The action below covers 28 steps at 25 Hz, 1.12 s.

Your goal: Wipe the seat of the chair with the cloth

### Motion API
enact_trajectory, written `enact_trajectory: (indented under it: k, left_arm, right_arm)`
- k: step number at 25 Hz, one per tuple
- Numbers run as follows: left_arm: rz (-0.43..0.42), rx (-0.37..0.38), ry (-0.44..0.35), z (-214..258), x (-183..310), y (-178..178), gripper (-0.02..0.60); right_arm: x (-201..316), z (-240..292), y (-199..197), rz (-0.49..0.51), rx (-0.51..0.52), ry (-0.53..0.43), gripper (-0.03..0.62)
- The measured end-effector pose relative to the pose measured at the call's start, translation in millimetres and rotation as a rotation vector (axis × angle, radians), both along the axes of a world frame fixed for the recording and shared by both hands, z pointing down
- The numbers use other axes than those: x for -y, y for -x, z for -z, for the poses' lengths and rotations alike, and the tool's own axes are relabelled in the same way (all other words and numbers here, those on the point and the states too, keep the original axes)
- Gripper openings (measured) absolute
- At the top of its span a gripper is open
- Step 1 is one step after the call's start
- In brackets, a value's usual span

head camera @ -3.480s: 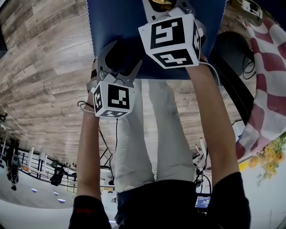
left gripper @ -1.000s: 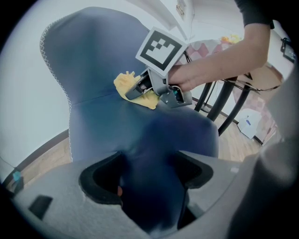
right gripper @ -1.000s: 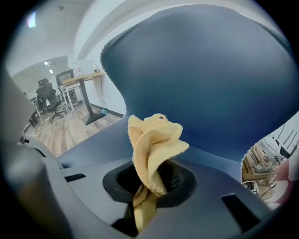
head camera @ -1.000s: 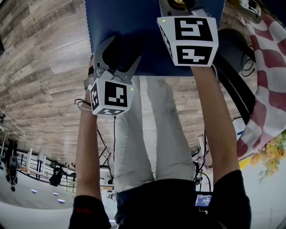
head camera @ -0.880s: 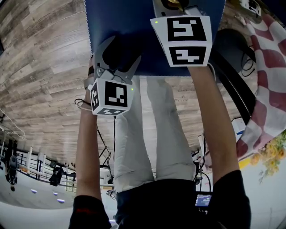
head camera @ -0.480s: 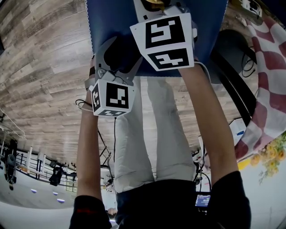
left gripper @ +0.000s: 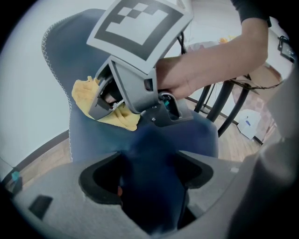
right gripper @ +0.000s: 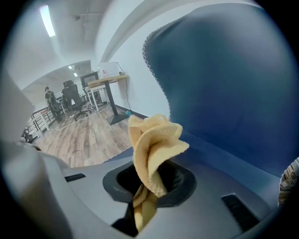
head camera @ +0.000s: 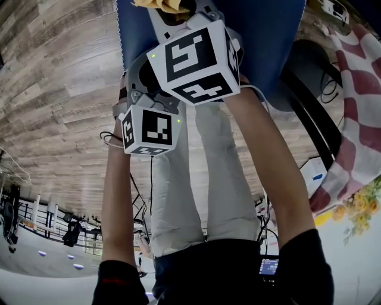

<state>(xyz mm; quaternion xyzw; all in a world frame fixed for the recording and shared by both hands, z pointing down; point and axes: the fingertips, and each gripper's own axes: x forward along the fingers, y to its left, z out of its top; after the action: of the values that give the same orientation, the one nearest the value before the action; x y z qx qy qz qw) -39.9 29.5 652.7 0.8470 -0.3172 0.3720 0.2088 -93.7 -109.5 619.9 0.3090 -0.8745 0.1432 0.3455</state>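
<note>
The blue chair seat fills the top of the head view. My left gripper is shut on the seat's front edge, with blue fabric wedged between its jaws; in the head view the right gripper's cube partly hides it. My right gripper is shut on a bunched yellow cloth and holds it down on the seat near the backrest. The left gripper view shows the cloth under the right gripper, left of the seat's centre. A corner of the cloth shows at the head view's top edge.
A red-and-white checked cloth hangs at the right beside black legs of other furniture. Wooden floor lies left of the chair. The person's legs stand right before the seat. A desk and office chairs stand far off.
My right gripper has swept the cloth leftward across the seat, from its right part to left of centre. The left gripper has stayed clamped on the front edge.
</note>
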Motion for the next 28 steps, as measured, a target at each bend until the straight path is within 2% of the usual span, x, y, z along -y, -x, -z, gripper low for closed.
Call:
enact_trajectory:
  k: [12, 22, 28]
  left_arm:
    - [-0.001, 0.001, 0.003, 0, -1, 0, 0.348]
    - [0.001, 0.003, 0.004, 0, 0, 1, 0.348]
    - [0.002, 0.003, 0.0, 0, 0, 0, 0.348]
  right_arm:
    - [-2, -1, 2, 0.026, -0.012, -0.009, 0.055]
    - [-1, -1, -3, 0.066, -0.053, -0.07, 0.055]
    - [2, -3, -20, 0.055, -0.077, -0.08, 0.055]
